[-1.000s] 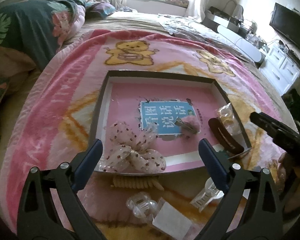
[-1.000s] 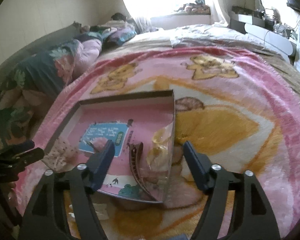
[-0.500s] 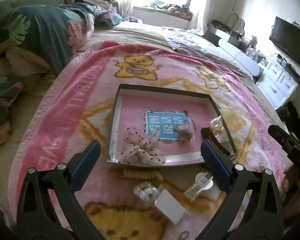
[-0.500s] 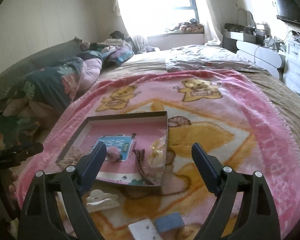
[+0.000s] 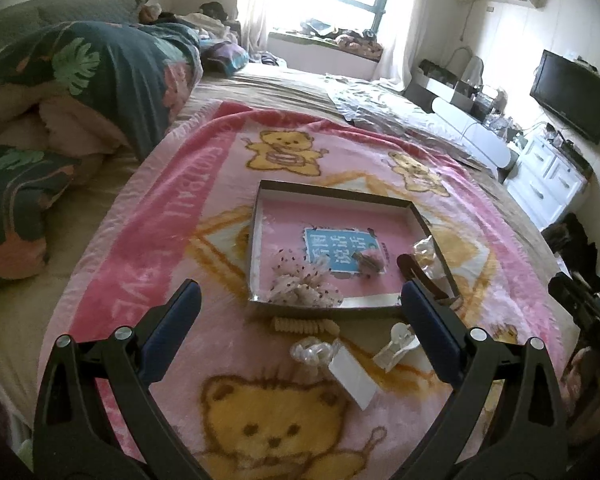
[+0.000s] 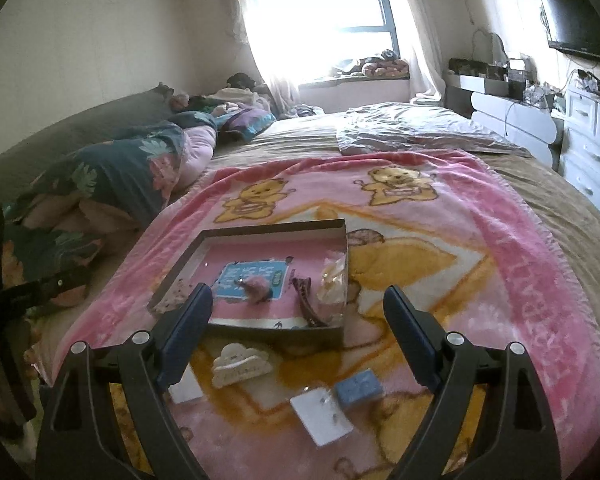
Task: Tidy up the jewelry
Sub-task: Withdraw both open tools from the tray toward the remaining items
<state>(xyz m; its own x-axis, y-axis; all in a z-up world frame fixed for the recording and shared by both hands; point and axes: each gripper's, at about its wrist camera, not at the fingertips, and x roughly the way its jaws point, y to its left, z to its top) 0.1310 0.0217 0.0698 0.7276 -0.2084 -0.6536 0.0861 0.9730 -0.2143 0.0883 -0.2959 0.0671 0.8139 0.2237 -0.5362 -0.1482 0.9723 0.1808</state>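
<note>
I find the shallow cardboard box lid (image 5: 418, 216) lying flat near the middle of the pink bear-print blanket (image 5: 148, 216), its floor pink with a blue label. Inside it, seen from my left camera: a dotted fabric scrunchie (image 5: 304, 286) at the 7 o'clock corner, a small pink pompom hair tie (image 6: 256, 289) on the label, a brown hair clip (image 5: 422, 276) along the 4 o'clock edge, and a clear plastic packet (image 5: 426, 250) against the 3 o'clock wall.

Outside the lid, toward 6 o'clock of it, lie a cream comb-like clip (image 5: 304, 325) just beside the front wall, a clear plastic piece (image 5: 310, 352), a white claw clip (image 6: 242, 364), a white card (image 5: 352, 376), a second white card with small studs (image 6: 320, 414) and a blue card (image 6: 358, 388) touching it.

My left gripper (image 5: 300, 322) stands wide open and grips nothing. My right gripper (image 6: 298, 324) likewise stands wide apart, nothing between its fingers. Both are above the blanket, clear of every item.

At 10 o'clock a floral duvet (image 5: 112, 80) is heaped; a television (image 5: 572, 94) hangs at 2 o'clock.
</note>
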